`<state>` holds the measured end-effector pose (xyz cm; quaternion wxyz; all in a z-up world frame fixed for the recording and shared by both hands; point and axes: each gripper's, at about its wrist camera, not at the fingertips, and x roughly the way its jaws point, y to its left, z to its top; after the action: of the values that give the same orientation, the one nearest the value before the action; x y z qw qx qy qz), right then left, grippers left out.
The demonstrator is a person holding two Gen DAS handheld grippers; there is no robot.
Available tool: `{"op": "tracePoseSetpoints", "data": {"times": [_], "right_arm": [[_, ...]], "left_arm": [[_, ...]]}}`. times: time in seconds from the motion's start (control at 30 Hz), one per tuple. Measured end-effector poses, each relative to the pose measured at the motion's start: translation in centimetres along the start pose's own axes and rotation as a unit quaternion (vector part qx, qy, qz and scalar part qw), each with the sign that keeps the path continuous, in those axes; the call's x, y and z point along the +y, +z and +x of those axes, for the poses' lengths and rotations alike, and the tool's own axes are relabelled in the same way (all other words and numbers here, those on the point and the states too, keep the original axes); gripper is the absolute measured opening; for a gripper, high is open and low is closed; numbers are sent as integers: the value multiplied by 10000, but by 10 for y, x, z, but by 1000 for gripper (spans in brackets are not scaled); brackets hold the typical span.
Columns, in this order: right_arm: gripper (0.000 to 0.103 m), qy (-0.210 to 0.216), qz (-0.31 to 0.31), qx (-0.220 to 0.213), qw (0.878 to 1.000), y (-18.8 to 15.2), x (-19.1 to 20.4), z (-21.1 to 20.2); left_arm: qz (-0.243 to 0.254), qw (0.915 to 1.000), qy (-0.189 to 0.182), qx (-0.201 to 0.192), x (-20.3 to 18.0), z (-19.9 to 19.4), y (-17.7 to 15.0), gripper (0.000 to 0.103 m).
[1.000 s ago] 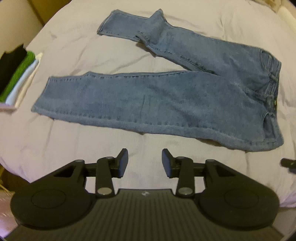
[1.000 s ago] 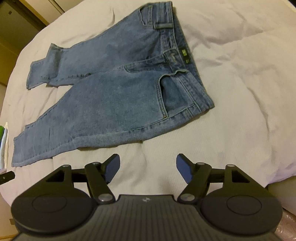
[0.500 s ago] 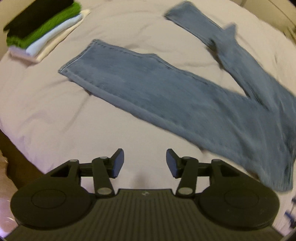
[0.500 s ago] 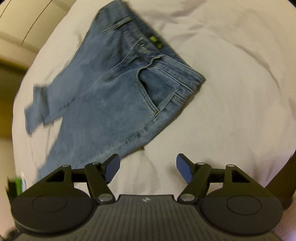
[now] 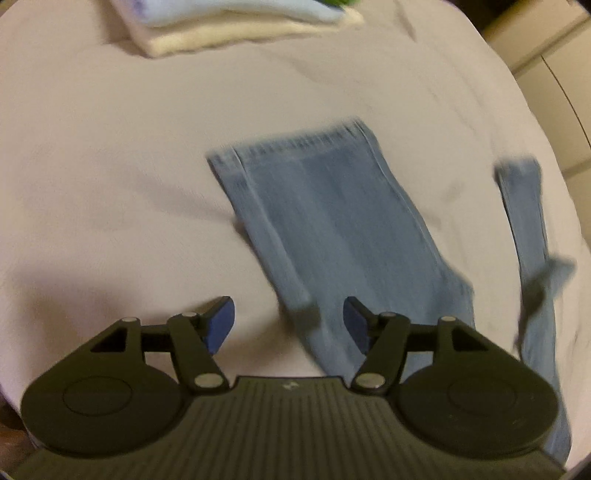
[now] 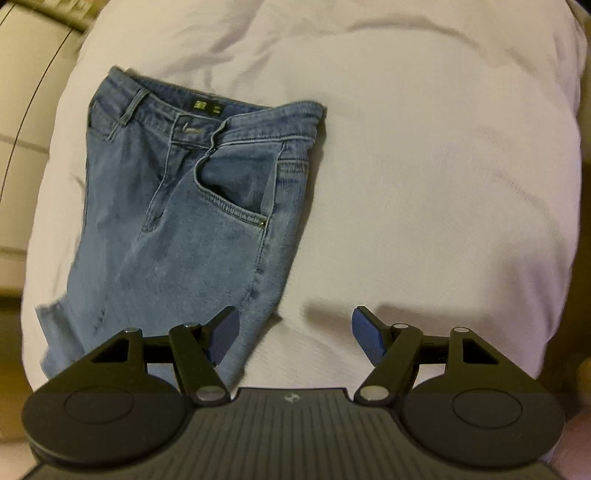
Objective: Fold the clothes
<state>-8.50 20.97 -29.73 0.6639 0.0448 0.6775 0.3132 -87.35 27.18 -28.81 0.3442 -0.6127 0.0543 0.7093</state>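
- Left gripper [image 5: 288, 325] spread wide, empty, above jeans [image 5: 325, 229] leg hem; view blurred.
- Right gripper [image 6: 295, 332] spread, empty, beside jeans' hip, over bedsheet [image 6: 424, 166].
- Folded stack [image 5: 240, 26] lay beyond the hem.

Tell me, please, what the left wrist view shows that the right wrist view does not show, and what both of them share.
Only the left wrist view shows the two leg ends of the jeans, blurred, and a stack of folded clothes at the top edge. Only the right wrist view shows the waistband, the front pocket and the dark label. Both show the same blue jeans lying on the pale bedcover, and each shows its own gripper, left gripper and right gripper, jaws open and holding nothing.
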Motion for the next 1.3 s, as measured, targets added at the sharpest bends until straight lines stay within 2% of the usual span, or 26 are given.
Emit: {"op": "tracePoseSetpoints", "data": {"times": [0.13, 0.23, 0.33, 0.43, 0.53, 0.57, 0.6, 0.63, 0.67, 0.7, 0.83, 0.93, 1.07, 1.17, 1.23, 1.3], "right_arm": [[70, 167, 223, -182, 9994, 3, 3, 17], [70, 211, 349, -374, 9985, 13, 2, 32], [70, 240, 316, -506, 9979, 28, 3, 46], [70, 342, 300, -798, 9958, 42, 1, 54], [67, 461, 273, -968, 9939, 59, 0, 61], [52, 484, 246, -992, 9936, 65, 1, 64], [39, 508, 219, -1016, 9933, 71, 1, 67], [18, 372, 75, -959, 9947, 75, 6, 68], [10, 262, -95, -906, 9955, 79, 12, 67], [9, 217, -191, -920, 9953, 80, 18, 61], [8, 744, -238, -1153, 9903, 82, 31, 4], [7, 785, -250, -1169, 9897, 80, 15, -24], [7, 822, -265, -1182, 9892, 77, -8, -60], [8, 851, -277, -1192, 9888, 74, -25, -87], [9, 457, -375, -818, 9949, 72, -53, -66], [19, -22, -348, -502, 9981, 69, -78, -42]], "left_arm": [[-280, 9996, -92, 5, 1, 25, 17, 69], [-178, 9998, -6, -26, -7, 39, 18, 70], [26, 9999, -160, -40, -18, 43, 14, 67], [262, 9996, -69, -63, -23, 46, 11, 55], [416, 9991, -11, -75, -24, 49, 12, 30], [473, 9989, -11, -77, -25, 49, 14, 15], [534, 9985, -2, -69, -27, 48, 17, 10], [603, 9982, 8, -76, -31, 44, 19, 9], [671, 9976, -7, -159, -32, 35, 21, 8], [689, 9972, -92, -258, -32, 24, 22, 8], [779, 9943, -434, -588, -27, -29, 17, 7], [897, 9919, -338, -829, -16, -69, 4, 6], [1014, 9902, -275, -915, 9, -103, -15, 7], [1387, 9864, 18, -877, 18, -96, -31, 7], [1757, 9813, 385, -682, 20, -71, -43, 8], [2014, 9741, 968, -331, 26, -47, -60, 16]]}}
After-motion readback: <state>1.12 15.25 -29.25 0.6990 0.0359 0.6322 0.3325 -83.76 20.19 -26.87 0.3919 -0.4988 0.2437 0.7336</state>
